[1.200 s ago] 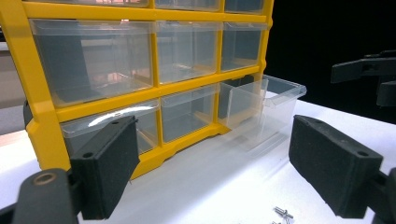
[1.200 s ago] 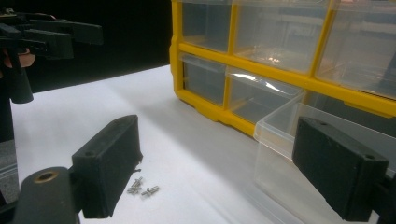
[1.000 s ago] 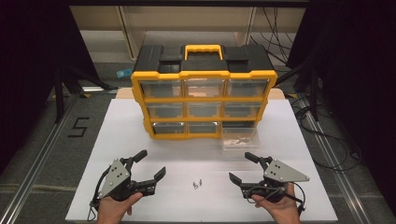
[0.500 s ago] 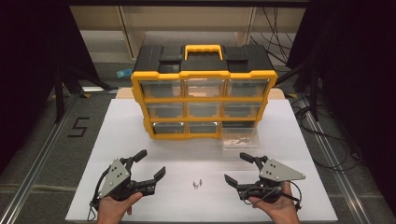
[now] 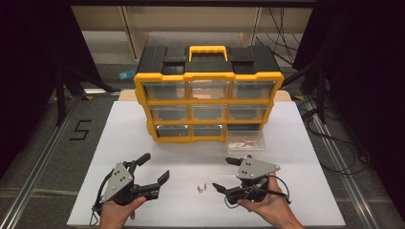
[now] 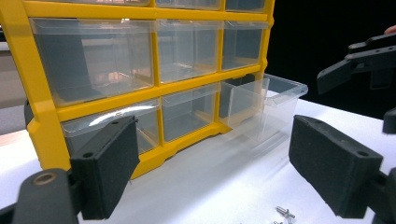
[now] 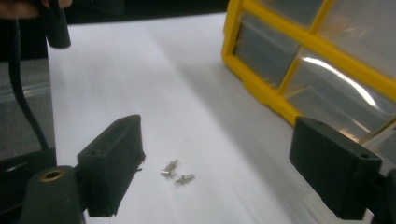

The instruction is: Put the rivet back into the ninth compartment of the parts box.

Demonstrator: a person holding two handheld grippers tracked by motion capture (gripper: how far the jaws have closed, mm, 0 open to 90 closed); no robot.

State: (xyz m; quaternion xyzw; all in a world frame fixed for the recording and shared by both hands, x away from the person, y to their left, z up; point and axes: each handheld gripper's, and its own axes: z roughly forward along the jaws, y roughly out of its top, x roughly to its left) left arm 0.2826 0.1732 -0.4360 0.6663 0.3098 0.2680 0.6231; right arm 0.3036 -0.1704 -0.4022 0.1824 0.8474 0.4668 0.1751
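Observation:
A yellow and black drawer organizer (image 5: 207, 102) stands at the middle of the white table (image 5: 143, 129), also close in the left gripper view (image 6: 140, 70) and at the upper right of the right gripper view (image 7: 303, 56). One clear drawer (image 5: 245, 141) is out, lying on the table by the organizer's lower right corner (image 6: 266, 100). A few small screws (image 5: 202, 188) lie between the grippers (image 7: 176, 171) (image 6: 285, 213). My left gripper (image 5: 156, 166) is open and empty (image 6: 219, 172). My right gripper (image 5: 221, 173) is open, its jaws either side of the screws and above them (image 7: 223, 172).
The table's front edge (image 5: 205, 225) runs just below the hands. Cables (image 5: 334, 143) trail on the floor at the right, and a metal rail (image 5: 43, 162) runs along the left. The other gripper's jaw tip (image 6: 359, 60) shows at the upper right of the left gripper view.
My right gripper has shifted left toward the screws, still open. The left gripper has stayed where it was.

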